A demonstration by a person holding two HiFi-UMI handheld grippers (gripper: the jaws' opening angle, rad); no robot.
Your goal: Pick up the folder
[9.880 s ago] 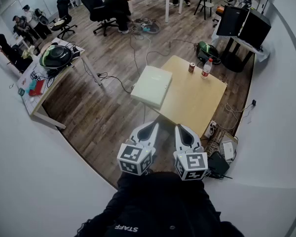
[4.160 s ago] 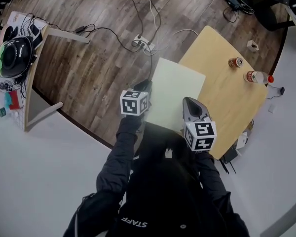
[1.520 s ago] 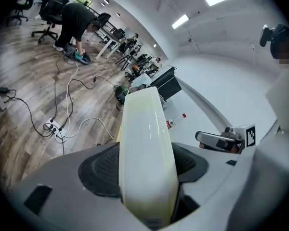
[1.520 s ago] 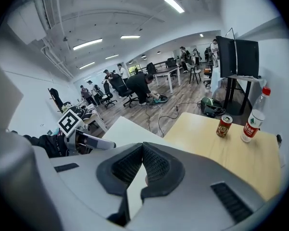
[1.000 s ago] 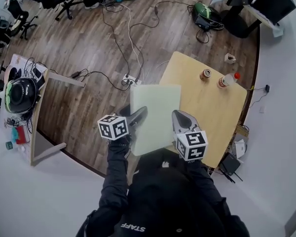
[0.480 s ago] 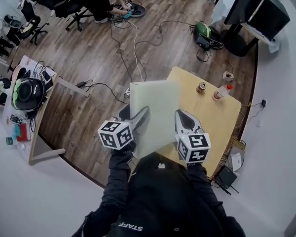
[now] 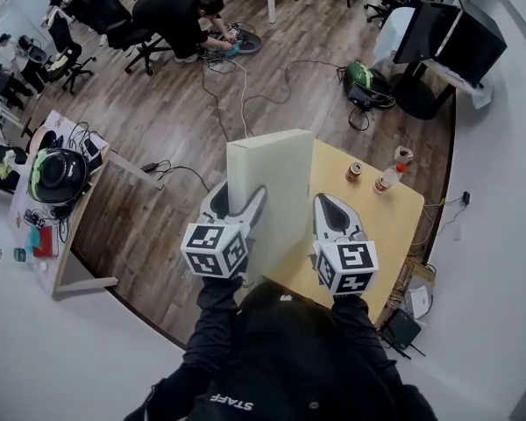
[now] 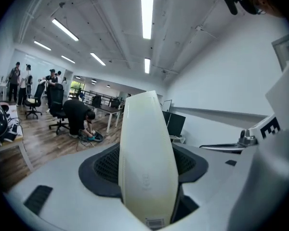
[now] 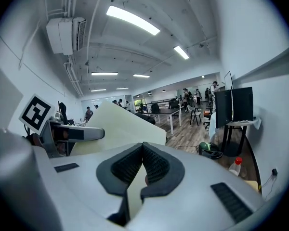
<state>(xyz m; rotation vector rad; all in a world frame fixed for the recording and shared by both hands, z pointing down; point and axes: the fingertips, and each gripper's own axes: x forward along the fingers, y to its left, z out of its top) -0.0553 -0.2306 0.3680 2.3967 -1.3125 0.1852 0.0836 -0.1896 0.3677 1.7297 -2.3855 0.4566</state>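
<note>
The folder [image 7: 272, 191], pale cream and thick, hangs in the air above the wooden table [image 7: 377, 226], standing nearly on edge. My left gripper [image 7: 238, 210] is shut on its wide spine, which fills the space between the dark pads in the left gripper view as folder [image 8: 144, 129] inside left gripper [image 8: 145, 170]. On the opposite side my right gripper [image 7: 330, 216] is shut on the thin cover edge; in the right gripper view the folder [image 9: 120, 126] slopes away to the left from right gripper [image 9: 142, 163].
A can [image 7: 354, 172] and a plastic bottle [image 7: 387, 180] stand at the table's far edge. A side desk with a helmet [image 7: 57, 175] is at the left. Cables [image 7: 245, 103] cross the wood floor, and monitors [image 7: 447, 42] stand at the back right.
Both grippers have risen with the folder between them. It has come further off the table and tipped from a slanted to a nearly upright position.
</note>
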